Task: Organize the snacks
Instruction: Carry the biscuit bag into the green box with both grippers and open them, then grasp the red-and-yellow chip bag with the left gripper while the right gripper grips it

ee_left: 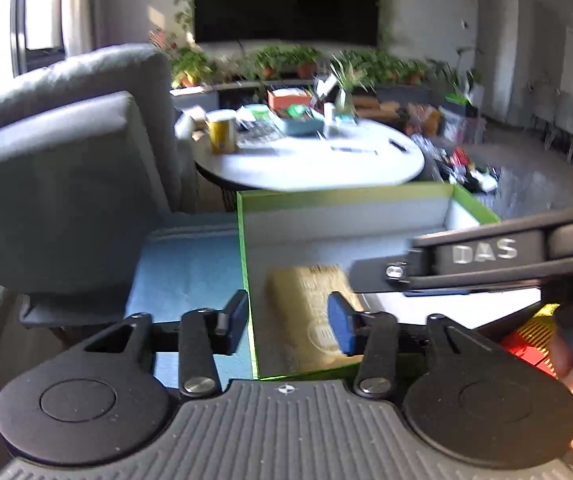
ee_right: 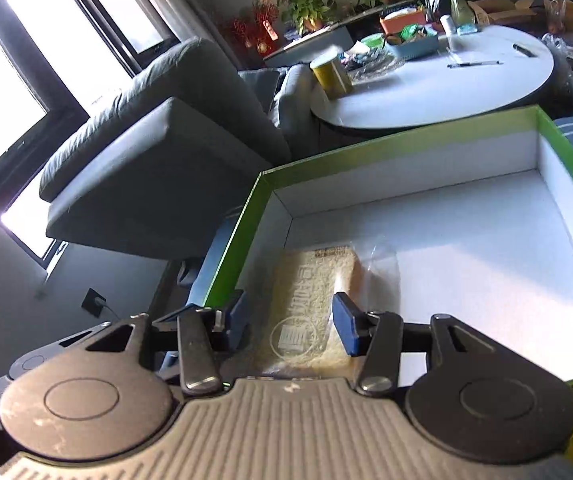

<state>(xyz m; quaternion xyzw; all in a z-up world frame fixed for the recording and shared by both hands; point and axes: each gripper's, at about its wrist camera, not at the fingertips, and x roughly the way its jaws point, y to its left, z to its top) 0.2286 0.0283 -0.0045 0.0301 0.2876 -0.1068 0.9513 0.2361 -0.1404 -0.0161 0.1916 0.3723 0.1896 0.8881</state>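
A green-rimmed box (ee_right: 246, 216) with a white inside stands in front of both grippers; its rim also shows in the left wrist view (ee_left: 246, 248). A tan snack pack in clear wrap (ee_right: 314, 296) lies flat at the box's near left corner, also in the left wrist view (ee_left: 306, 304). My right gripper (ee_right: 290, 322) is open, its blue pads above and either side of the pack, not touching it. My left gripper (ee_left: 290, 318) is open and straddles the box's left wall. The right gripper's body (ee_left: 486, 256) crosses the left wrist view at right.
A red and yellow packet (ee_left: 534, 340) lies beside a hand at the right. A grey sofa (ee_right: 158, 144) stands at the left. A round white table (ee_right: 446, 80) with a yellow can (ee_right: 332, 72) and a blue tray (ee_right: 412, 42) stands behind the box.
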